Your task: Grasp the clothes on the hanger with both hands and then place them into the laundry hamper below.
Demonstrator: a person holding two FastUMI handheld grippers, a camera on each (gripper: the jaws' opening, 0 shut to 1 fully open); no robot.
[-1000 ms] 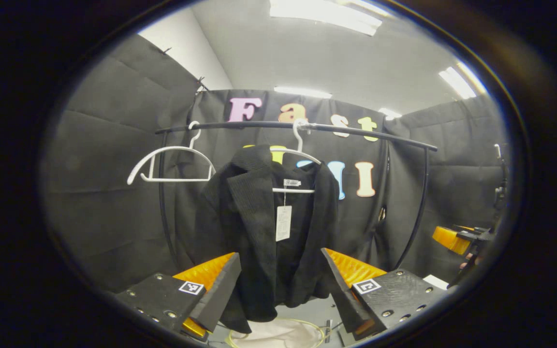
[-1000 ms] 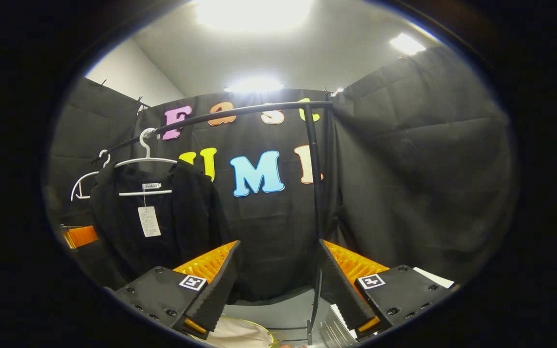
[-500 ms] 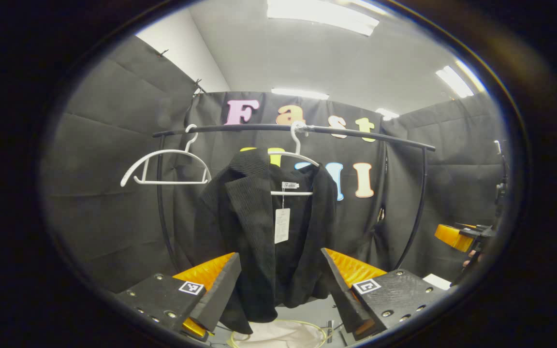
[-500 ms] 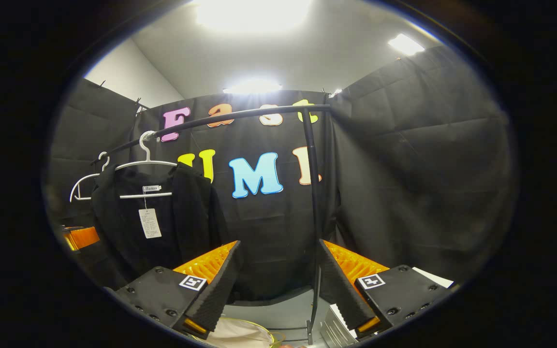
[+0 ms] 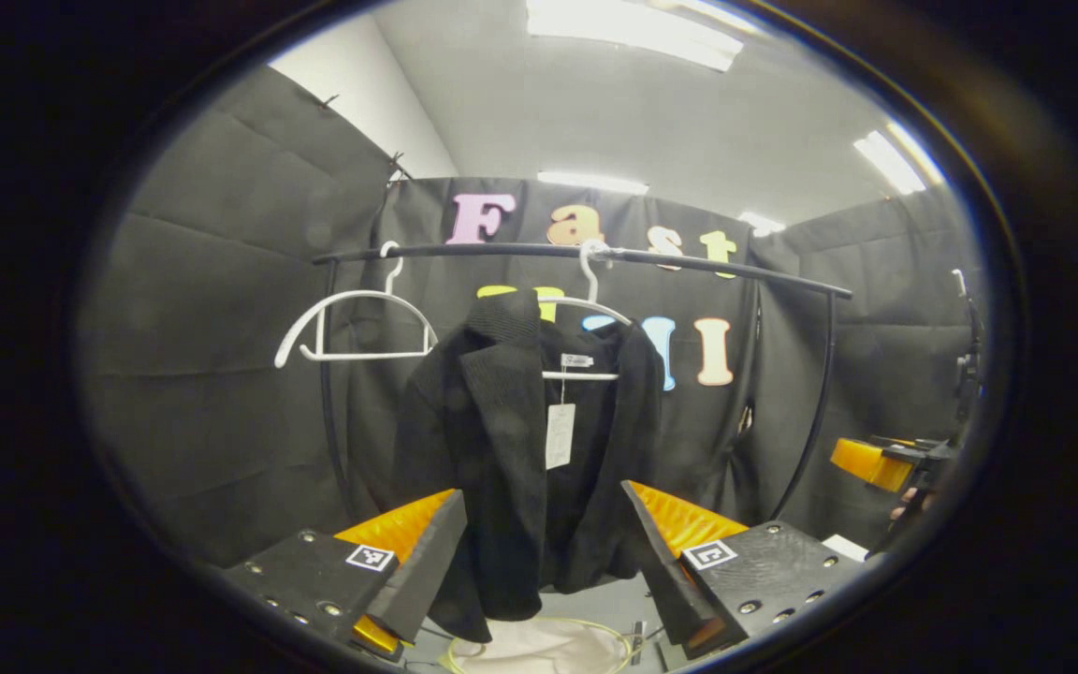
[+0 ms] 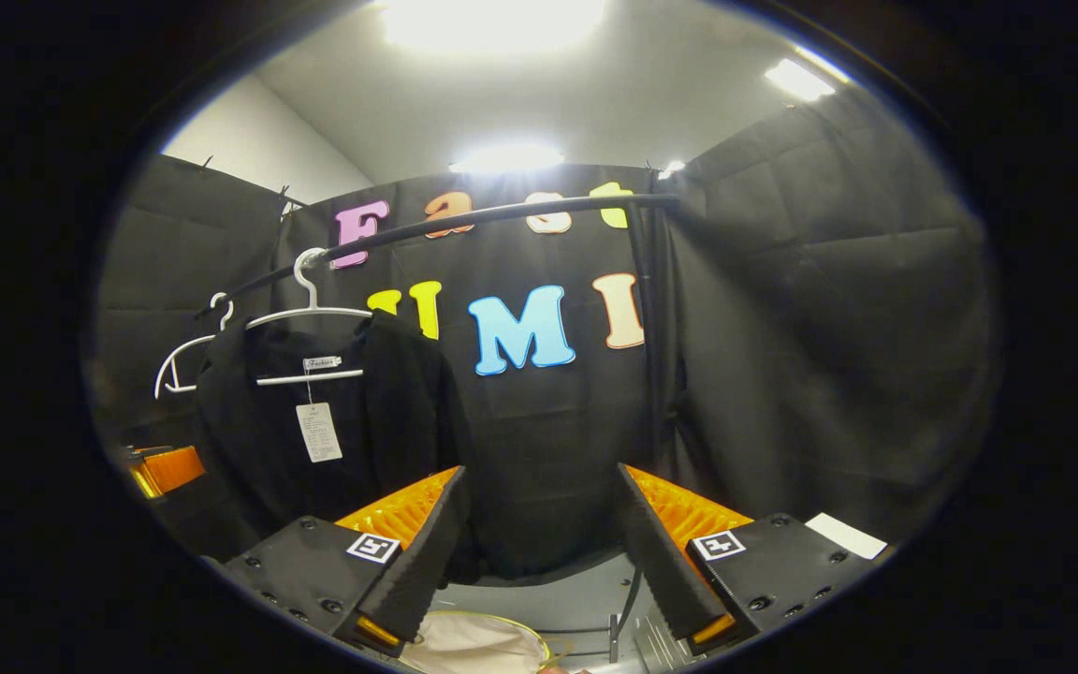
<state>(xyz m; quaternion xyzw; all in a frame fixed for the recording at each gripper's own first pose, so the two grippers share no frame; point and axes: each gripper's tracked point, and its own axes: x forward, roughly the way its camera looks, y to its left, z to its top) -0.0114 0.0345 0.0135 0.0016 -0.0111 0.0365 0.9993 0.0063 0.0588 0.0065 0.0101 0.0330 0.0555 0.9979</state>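
Both the left gripper [image 5: 539,552] and right gripper [image 6: 539,552] gape wide, holding nothing. The black ribbed jacket [image 5: 511,449] hangs far off on its white plastic hanger [image 5: 595,304]. A one-sided tug could snag it there.

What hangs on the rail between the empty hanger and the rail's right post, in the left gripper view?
The black jacket on its own white hanger hangs there, between the empty hanger and the right post; the left gripper view shows it.

Black cloth walls [image 5: 221,309] close the booth on three sides — creased, pinned at the top corners. Above them a white wall [image 5: 361,94] meets a pale ceiling [image 5: 595,103] with long bright light panels [image 5: 633,21]. A black arched garment rail [image 6: 502,212] stands before the back cloth — grey floor [image 6: 567,599] below.
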